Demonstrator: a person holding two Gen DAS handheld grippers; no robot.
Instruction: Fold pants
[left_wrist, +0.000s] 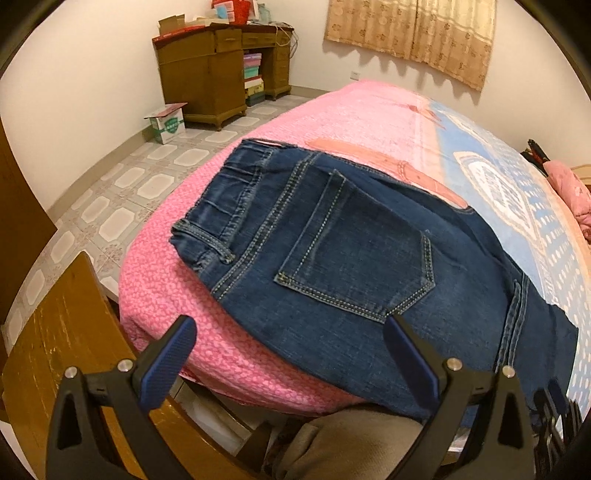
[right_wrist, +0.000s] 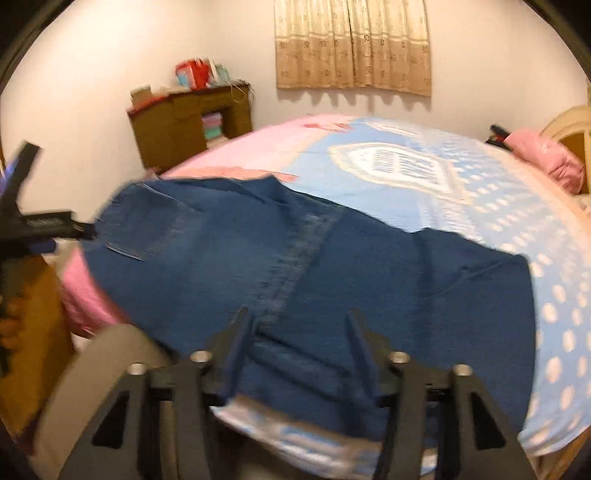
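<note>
No brand tag or patch readable on the dark blue denim jeans (left_wrist: 354, 251), and the green print on the small white cardboard box (left_wrist: 168, 123) on the tiled floor is too small to make out.

The jeans lie back side up on the pink and light blue patterned bedspread (left_wrist: 369, 118), near its close edge. You can see the square back pocket (left_wrist: 354, 254) with pale contrast stitching, a belt loop (left_wrist: 207, 242) and a gathered, elastic-looking waistband (left_wrist: 229, 192). They look folded lengthwise, one leg on the other, with a double-stitched seam running along the leg.

In the left wrist view the waistband points to about 10 o'clock and the leg runs off toward 4 o'clock, so that's the long axis. In the right wrist view (pretty blurry) the pocket end sits at 9 o'clock and the legs stretch toward 3 o'clock.

The left gripper (left_wrist: 291, 332) hangs just over the near edge of the jeans below the pocket, blue-padded fingers (left_wrist: 170, 362) spread wide with nothing between them. The right gripper (right_wrist: 295, 332) sits over the leg part, fingers apart too, not pinching any fabric as far as I can tell.

The brown wooden desk (left_wrist: 207, 66) is against the far wall at 11 o'clock, and the beige patterned curtain (left_wrist: 410, 33) hangs at 1 o'clock.
</note>
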